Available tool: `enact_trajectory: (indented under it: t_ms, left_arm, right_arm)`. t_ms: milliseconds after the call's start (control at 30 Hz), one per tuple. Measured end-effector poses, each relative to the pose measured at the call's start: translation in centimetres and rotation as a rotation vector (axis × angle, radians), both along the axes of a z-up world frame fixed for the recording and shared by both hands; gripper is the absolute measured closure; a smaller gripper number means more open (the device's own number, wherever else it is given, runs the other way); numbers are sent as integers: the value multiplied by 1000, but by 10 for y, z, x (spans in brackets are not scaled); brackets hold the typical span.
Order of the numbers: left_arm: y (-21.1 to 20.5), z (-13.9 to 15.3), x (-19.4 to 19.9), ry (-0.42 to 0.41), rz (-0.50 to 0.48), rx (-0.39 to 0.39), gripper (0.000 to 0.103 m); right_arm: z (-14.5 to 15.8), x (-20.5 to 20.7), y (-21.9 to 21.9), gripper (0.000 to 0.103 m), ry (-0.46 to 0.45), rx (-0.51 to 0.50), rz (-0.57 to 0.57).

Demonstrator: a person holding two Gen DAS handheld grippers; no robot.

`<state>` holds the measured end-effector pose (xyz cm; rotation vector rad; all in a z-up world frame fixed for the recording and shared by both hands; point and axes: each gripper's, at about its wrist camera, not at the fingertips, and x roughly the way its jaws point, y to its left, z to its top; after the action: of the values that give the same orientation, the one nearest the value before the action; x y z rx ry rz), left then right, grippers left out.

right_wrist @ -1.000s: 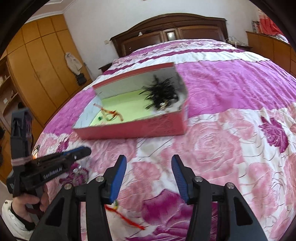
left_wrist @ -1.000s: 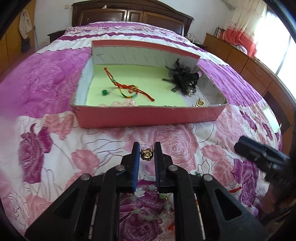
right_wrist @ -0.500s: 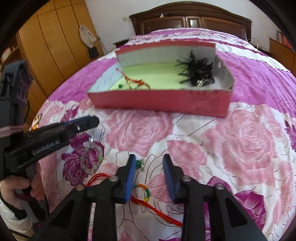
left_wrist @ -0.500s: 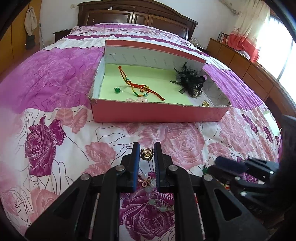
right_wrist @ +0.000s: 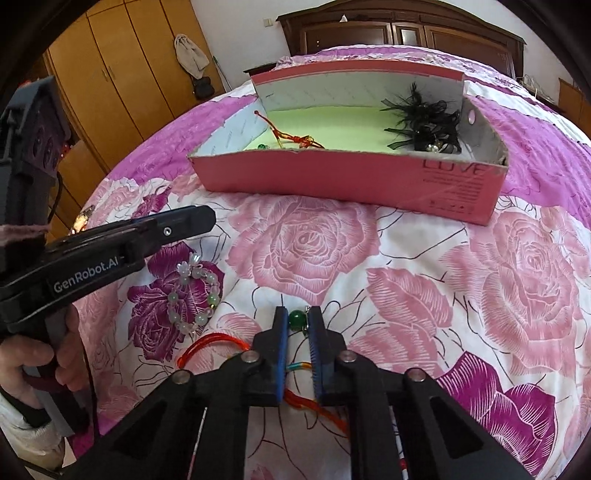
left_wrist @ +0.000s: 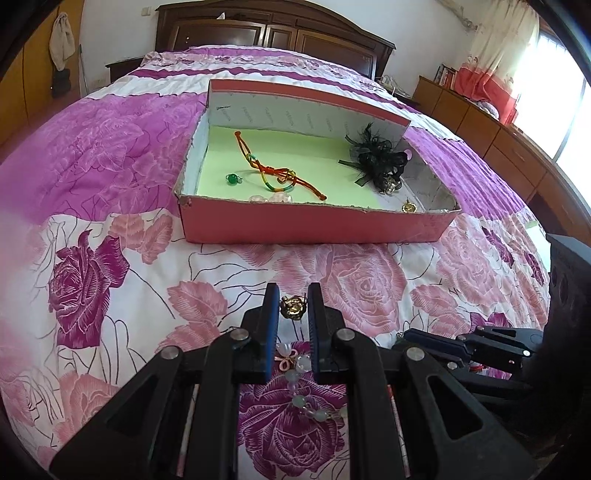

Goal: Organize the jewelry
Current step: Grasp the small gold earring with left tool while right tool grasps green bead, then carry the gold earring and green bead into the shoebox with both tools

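Comparing with a second back: our right tongs (right_wrist: 295,325) have just been closing, from wide apart over bare bedspread to pinched on a green bead pendant (right_wrist: 295,319) between the pads. They've also dropped toward the bed and shifted closer to the red cord bracelet (right_wrist: 218,338), which now runs under them. Left tongs (left_wrist: 290,304) unchanged: clamped on a gold rose ring (left_wrist: 292,307), held just above the bed. In the left view the box sits a bit further off and more to the right than before.

Orientation: the pendant sits at the tong tips, its small metal fitting on the right side; too small to call a long axis. The pink box (left_wrist: 317,225) lies with its long side across both views, open top up, near wall facing us. Inside on the green liner: another red cord bracelet (left_wrist: 275,173) running diagonally from back left to front right, a green bead (left_wrist: 232,179), a black feather piece (left_wrist: 380,158) at the right end, a gold item (left_wrist: 408,207) in the near right corner.

A pale bead bracelet (right_wrist: 194,295) lies flat on the bedspread (right_wrist: 443,295) below the left tongs, well short of the box.

Surface: bed with pink and purple rose print. Room: dark wood headboard (left_wrist: 273,33), wooden wardrobe (right_wrist: 122,74) on one side, low cabinets and a curtained window on the other. A hand (right_wrist: 33,365) grips the left handle.
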<state>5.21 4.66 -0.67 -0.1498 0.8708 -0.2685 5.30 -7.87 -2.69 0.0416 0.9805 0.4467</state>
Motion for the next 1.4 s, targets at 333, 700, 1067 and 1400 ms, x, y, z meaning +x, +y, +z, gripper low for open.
enact_trajectory:
  t_ms: [333, 700, 1067, 1400]
  left_arm:
    - [-5, 16, -7, -42, 15, 4, 96]
    - [-18, 45, -13, -136, 4, 24, 96]
    - [-17, 66, -9, -246, 43, 19, 96]
    - [-11, 73, 0, -331, 93, 13, 96]
  right_arm:
    - [22, -9, -18, 90, -82, 60, -45]
    - [61, -21, -25, 90, -252, 28, -70]
    - [84, -17, -33, 90, -362, 34, -107]
    - [93, 2, -39, 90, -435, 52, -144]
